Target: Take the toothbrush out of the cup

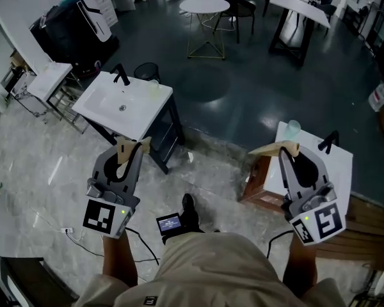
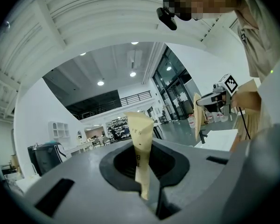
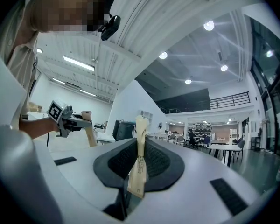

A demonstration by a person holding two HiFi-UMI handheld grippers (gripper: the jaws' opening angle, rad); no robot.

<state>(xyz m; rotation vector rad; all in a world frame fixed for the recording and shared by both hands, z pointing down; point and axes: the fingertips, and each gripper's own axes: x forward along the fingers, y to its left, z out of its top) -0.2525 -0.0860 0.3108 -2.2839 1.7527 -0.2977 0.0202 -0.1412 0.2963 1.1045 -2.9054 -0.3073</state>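
My left gripper [image 1: 130,147] has its tan-taped jaws pressed flat together, with nothing between them. My right gripper [image 1: 284,149] is the same: its jaws are closed on each other and empty. I hold both out level in front of me, well apart, each with its marker cube nearest my body.

Just past the tip of the right gripper stands a pale translucent cup [image 1: 293,128], on the back corner of a white washstand [image 1: 343,166] beside a black tap [image 1: 328,141]. The cup is apart from the jaws. I cannot make out the toothbrush in it; it is too small from here.

Beyond the left gripper is a second white basin [image 1: 109,104] on a dark frame, with its own black tap [image 1: 120,75] and another clear cup [image 1: 154,86] at its far corner.

Between my arms, on the marbled floor, I see my shoe [image 1: 189,206] and a small screen device [image 1: 169,223]. Farther off, a round white table [image 1: 205,5] stands on the dark floor.
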